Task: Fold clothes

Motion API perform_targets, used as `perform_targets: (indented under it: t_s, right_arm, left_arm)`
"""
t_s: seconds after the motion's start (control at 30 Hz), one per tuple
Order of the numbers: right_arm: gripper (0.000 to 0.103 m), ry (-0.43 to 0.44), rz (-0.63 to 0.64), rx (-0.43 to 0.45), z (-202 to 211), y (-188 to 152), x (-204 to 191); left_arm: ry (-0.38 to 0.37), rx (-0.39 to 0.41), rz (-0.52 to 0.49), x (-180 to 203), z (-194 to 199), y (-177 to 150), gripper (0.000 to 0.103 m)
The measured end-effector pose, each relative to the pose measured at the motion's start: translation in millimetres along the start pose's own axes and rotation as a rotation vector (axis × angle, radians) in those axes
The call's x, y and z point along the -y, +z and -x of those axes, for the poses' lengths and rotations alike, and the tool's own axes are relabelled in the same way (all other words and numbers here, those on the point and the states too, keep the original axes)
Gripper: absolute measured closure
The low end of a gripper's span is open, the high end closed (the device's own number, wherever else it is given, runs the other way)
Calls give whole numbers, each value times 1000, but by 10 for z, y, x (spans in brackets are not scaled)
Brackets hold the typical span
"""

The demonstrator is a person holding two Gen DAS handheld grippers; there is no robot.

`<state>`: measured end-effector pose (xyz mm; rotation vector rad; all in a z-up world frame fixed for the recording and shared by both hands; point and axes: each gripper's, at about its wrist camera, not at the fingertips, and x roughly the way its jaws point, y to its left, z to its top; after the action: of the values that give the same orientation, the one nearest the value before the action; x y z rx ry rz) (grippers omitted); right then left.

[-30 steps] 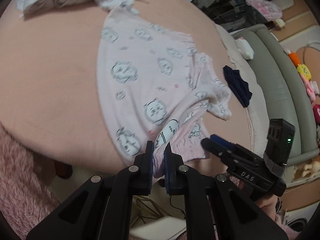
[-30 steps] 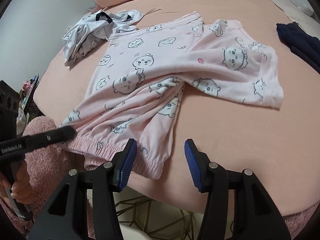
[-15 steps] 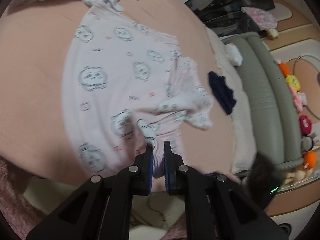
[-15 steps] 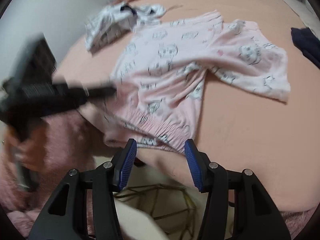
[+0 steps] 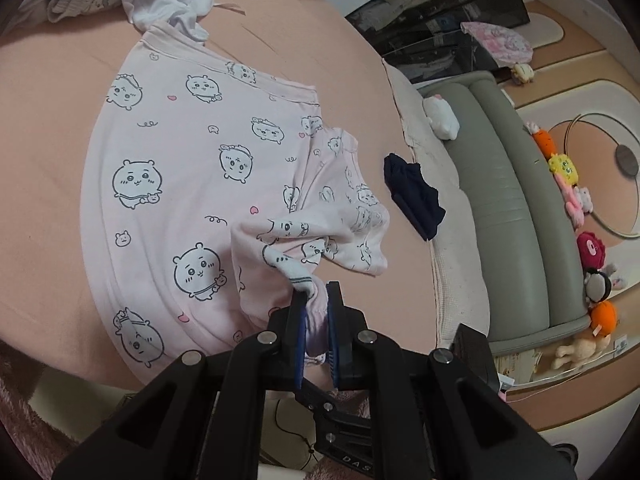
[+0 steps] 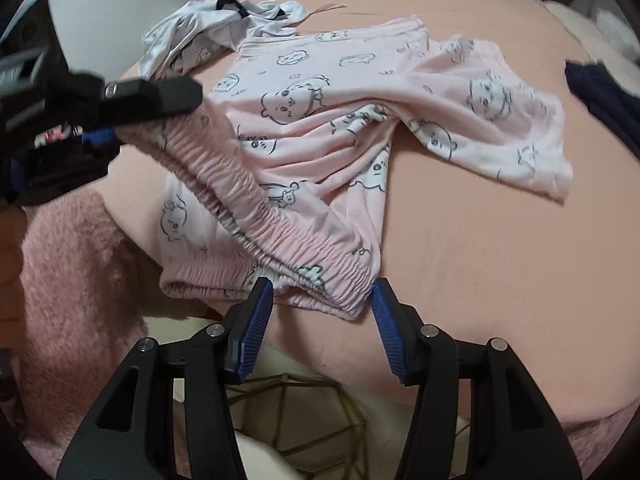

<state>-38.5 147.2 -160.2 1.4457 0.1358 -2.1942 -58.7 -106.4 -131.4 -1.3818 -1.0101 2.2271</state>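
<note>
Pink cartoon-print pyjama shorts [image 5: 192, 184] lie on a peach bed [image 5: 48, 120]; since a second ago the left gripper [image 5: 316, 300], clenched on their elastic waistband [image 6: 256, 200], has lifted that edge off the bed toward nine o'clock in the right view. The right gripper [image 6: 322, 312] hangs with its jaws apart, straddling the waistband's near corner at six o'clock without pressing, so the fold has probably only begun (a judgement). The left gripper's pinch point is blurred, and the shorts' near edge is hidden.
</note>
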Motion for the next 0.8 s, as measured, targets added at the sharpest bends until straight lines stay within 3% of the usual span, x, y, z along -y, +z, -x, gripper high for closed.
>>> perform_targets:
  t_s: [0.27,0.37,0.5,0.63,0.8]
  right_arm:
    - [49,-74,-47,-4,-13,-15,135]
    - [49,-105,-56,-27,-10,-84,228]
    - [49,-83,-91,-9,47,-108,288]
    - [49,-70,-104,27,25,-56,261]
    - [49,-89,-161,4,-38,-6,285]
  left_arm:
    - [109,-38,30,-308,-96,-172,93]
    - [104,-92,59,-475,-214,-217,93]
    - [83,-137,86,-576,-352,-219,91]
    - [106,-114,36,-497,-351,-229,93]
    - [120,-26,20,-360,-99,-230,94]
